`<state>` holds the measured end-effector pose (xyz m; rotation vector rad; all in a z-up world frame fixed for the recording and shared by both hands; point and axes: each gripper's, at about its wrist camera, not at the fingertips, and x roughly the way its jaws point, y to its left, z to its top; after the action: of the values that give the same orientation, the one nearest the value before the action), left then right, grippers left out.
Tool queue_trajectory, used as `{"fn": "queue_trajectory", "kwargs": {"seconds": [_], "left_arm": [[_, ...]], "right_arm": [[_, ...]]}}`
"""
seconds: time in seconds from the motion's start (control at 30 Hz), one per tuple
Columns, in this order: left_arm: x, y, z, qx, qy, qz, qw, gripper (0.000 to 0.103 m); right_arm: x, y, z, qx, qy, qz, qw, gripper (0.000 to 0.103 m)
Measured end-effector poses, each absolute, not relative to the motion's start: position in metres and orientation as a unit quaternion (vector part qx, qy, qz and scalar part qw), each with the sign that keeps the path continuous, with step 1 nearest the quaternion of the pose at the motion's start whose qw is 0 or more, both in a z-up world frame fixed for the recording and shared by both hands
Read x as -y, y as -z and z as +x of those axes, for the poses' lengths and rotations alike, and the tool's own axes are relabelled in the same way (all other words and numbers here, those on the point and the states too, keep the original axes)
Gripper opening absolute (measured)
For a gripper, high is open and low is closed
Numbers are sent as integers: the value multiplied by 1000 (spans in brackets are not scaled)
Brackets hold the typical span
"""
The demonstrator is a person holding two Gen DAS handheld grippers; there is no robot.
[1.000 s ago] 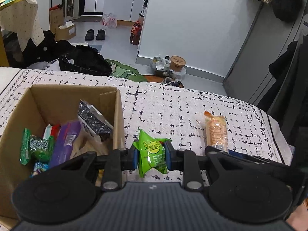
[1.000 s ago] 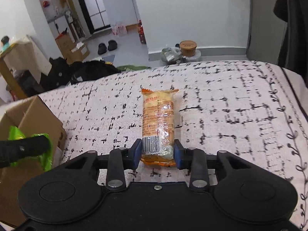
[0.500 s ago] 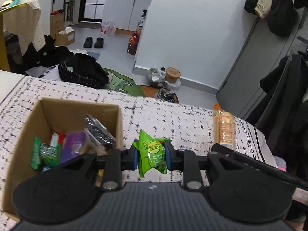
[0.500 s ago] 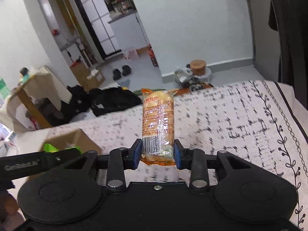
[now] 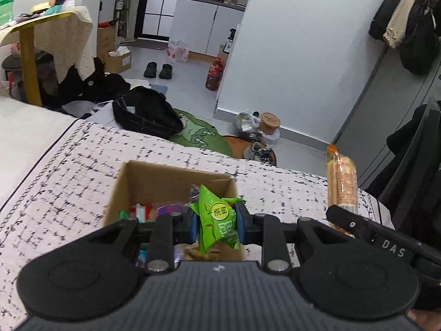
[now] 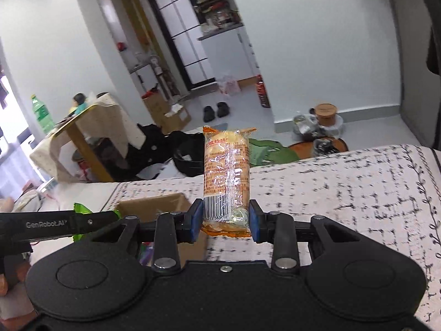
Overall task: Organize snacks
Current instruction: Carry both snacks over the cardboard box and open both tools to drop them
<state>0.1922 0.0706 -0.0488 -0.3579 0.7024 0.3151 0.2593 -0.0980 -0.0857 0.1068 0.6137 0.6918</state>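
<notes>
Left gripper (image 5: 215,226): blue pads clamped on a green snack packet (image 5: 217,222), which stands crumpled between them, top corner pointing up. It hangs above the open cardboard box (image 5: 171,184), roughly over the box's right half.

Right gripper (image 6: 225,220): pads pinched on the lower, barcode end of an orange snack pack (image 6: 226,173), a long clear-wrapped roll that sticks out past the jaws. It is held in the air, clear of the surface. In the left view the same pack shows to the right of the box, beyond its right wall.

Box: sits on a bed with a cream cover printed with black dashes (image 5: 82,171). Several wrapped snacks (image 5: 143,211) already lie inside; purple, red-and-white and green wrappers can be made out, the rest hidden behind the gripper.

Step in hand (judgement): carry both packs to the box and drop them in.

Notes for doing it well:
- Green packet is close to placed; bring it down inside the walls before letting go, since a light crumpled pack can drift or catch on the rim
- Orange pack is long and gripped at one end, so the free end will swing; bring it across over the right wall, tip it to lie along the box, then release
- Stagger the two releases so the grippers do not meet over the opening

Floor beyond the bed is cluttered; irrelevant to the step
</notes>
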Motion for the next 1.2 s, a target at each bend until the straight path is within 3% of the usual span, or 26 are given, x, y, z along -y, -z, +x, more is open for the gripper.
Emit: {"fn": "queue_trajectory", "kwargs": {"seconds": [0.43,0.7,0.87,0.93,1.03,1.2], "left_arm": [[-81,53,157,-377,-147,-197,893,27],[-91,43,151,-369,-162,-200,893,43],[-103,38,141,-367,-183,-204,889,46],[-106,37,137,-365,-188,-205,888,47],[-110,35,134,-365,-195,-204,887,50],[-112,34,131,-370,-194,-194,887,60]], "right_arm": [[68,75,234,-287,-399,28,871,34],[55,72,226,-287,-426,23,858,34],[48,72,222,-290,-439,27,850,34],[45,72,217,-291,-449,23,844,38],[41,72,208,-287,-459,6,840,70],[56,69,210,-289,-442,10,849,71]]}}
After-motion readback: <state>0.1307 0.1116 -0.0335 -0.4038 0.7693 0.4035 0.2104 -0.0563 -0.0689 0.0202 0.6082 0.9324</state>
